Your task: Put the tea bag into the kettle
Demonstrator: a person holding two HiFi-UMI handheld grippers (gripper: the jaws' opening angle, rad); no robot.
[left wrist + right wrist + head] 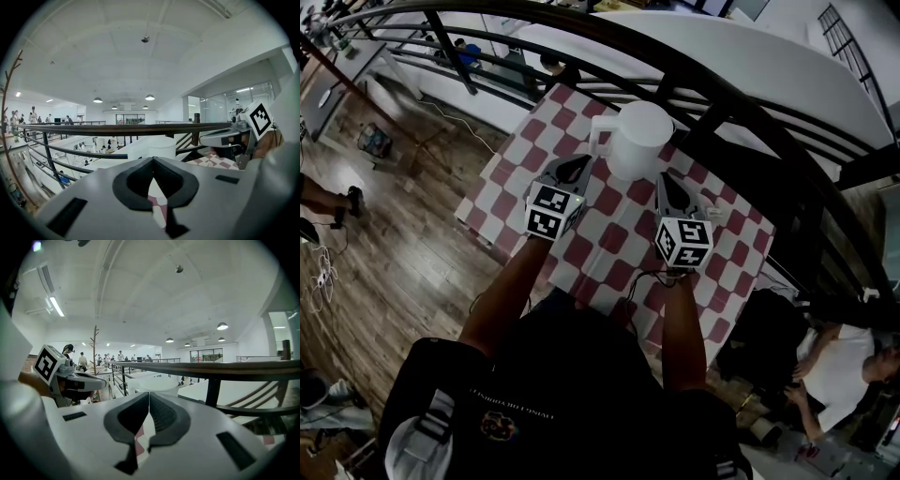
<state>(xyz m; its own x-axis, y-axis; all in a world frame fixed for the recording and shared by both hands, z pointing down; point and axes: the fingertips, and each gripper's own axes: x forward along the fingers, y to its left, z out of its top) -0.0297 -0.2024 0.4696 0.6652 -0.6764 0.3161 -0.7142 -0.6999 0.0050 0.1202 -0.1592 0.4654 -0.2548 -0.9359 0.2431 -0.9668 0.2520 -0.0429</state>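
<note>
On the red-and-white checked counter point(602, 246), the white kettle point(636, 139) stands by the far railing, just ahead of and between the left hand-held gripper point(579, 167) and the right hand-held gripper point(667, 183). Both grippers have their jaws pressed together and are empty.

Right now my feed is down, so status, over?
Left gripper shut, empty. Right gripper shut, empty. Kettle upright on table ahead. Tea bag not in sight.

**Dark overhead, bright at gripper level**

In the head view we find dim, vignetted edges, a lens-bowed railing point(722, 94) and the kettle point(639, 136) glaring white. Ceiling lamps point(149, 97) light both gripper views evenly; their corners go black.
</note>
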